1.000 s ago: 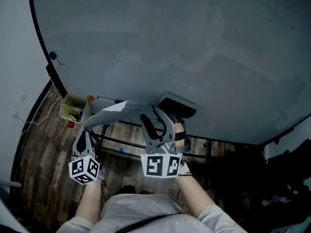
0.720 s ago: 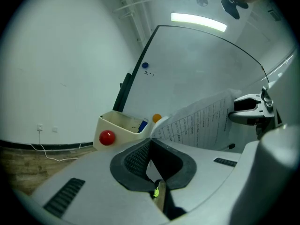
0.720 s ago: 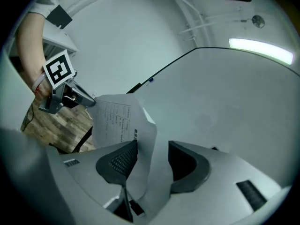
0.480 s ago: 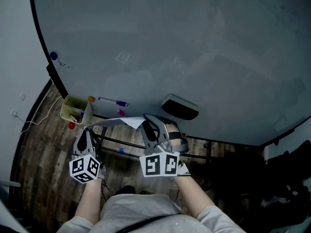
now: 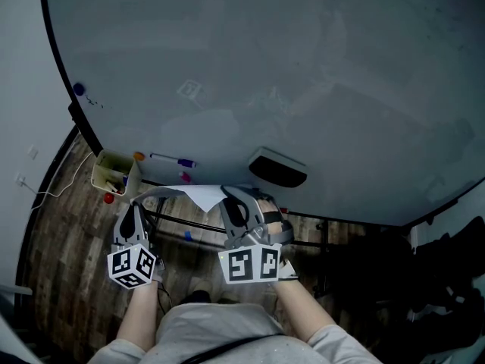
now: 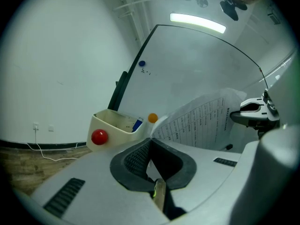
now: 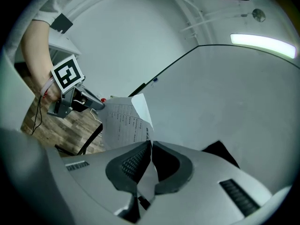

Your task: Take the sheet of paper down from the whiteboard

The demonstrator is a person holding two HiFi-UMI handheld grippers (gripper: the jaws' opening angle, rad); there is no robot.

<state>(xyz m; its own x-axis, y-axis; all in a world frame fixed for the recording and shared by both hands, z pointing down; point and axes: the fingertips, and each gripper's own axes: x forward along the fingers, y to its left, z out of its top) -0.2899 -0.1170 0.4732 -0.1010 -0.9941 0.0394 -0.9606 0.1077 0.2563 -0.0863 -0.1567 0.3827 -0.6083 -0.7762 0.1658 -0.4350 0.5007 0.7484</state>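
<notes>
Smooth grey whiteboard (image 5: 303,67), curled printed sheet (image 5: 203,197)

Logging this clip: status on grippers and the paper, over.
Left gripper shut on sheet of paper. Right gripper jaws just closed on it too. Sheet off whiteboard, between both. Nothing blocking in view.

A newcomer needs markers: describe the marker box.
Follow the bottom edge of the whiteboard to its left corner. The marker box sits there: cream, open-topped, a red ball on its front, unlike the dark eraser farther right.
</notes>
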